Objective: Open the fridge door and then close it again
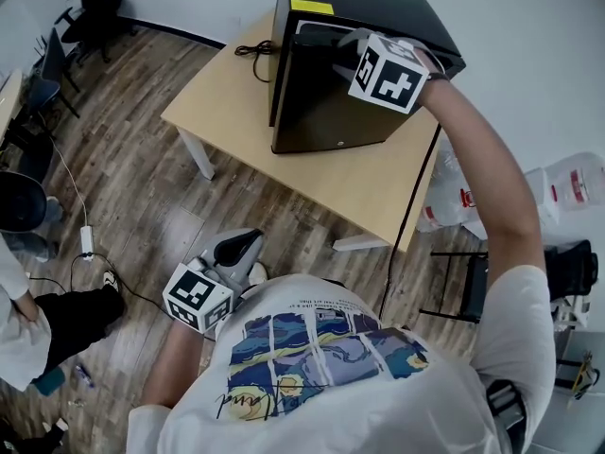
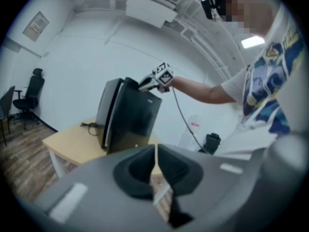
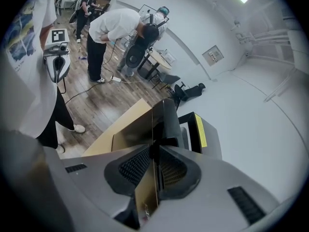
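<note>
Fridge door [image 1: 331, 102]: black, at upper centre of the head view, slightly ajar, with a narrow gap between it and the cabinet. Gripped at its top edge, toward the frame's right.

Wood-plank floor [image 1: 142, 206]: spread across the left half of the head view.

Pale wooden table [image 1: 227, 112]: set at upper centre, under the black fridge [image 1: 378, 3], with the fridge toward its far right end.

Right gripper [image 1: 348, 41]: reached out at arm's length in the upper right, jaws clenched on the door's upper rim. Seen in the right gripper view with the thin dark panel pinched between the two pads.

Left gripper [image 1: 244, 244]: held low at lower centre-left beside the person's shirt, well apart from the fridge. Jaws closed to a thin slit in the left gripper view, with nothing between them.

Dark cable [image 1: 253, 50]: coiled on the tabletop just left of the fridge.

Yellow sticker [image 1: 312, 7]: stuck on the cabinet's top front edge, just above the door.
</note>
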Available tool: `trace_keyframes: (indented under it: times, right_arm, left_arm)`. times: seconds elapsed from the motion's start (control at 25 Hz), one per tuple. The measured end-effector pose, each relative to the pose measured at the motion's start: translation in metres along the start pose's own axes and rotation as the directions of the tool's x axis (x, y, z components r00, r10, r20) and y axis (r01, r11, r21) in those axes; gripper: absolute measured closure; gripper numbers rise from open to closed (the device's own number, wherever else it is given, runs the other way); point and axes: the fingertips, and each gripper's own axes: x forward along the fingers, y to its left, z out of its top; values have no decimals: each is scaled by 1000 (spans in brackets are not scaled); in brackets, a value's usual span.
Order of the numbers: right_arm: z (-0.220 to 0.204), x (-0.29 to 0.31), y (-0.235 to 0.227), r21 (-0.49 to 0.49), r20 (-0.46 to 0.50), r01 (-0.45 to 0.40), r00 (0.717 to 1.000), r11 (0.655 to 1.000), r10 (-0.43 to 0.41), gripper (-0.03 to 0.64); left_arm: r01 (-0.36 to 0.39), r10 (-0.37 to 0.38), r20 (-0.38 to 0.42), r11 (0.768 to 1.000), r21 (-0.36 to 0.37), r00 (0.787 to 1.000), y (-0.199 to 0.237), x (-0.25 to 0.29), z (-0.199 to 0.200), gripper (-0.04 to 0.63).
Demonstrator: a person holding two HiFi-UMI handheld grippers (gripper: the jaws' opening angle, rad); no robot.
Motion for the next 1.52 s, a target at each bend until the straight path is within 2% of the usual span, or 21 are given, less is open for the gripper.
trace_keyframes:
  times: [0.28, 0.72, 1.2, 1.52]
  right_arm:
    - [-3, -16, 18, -36, 46, -5, 999, 999, 7, 558]
    - [-7, -45, 50, -122, 106, -15, 994, 992, 28, 557]
    - [-15, -69, 74, -194, 178, 4, 984, 981, 31, 555]
    - [-25, -88, 95, -247, 212, 7, 976, 969, 47, 554]
  left_arm:
    - [9, -8, -10, 1000, 9, 1000, -22, 17, -1, 574]
    - [-43, 43, 12, 999, 5, 999, -63, 32, -3, 575]
    - [-117, 117, 11, 993, -24, 993, -123, 52, -18, 574]
    - [-194, 195, 21, 981, -28, 981, -151, 46, -26, 575]
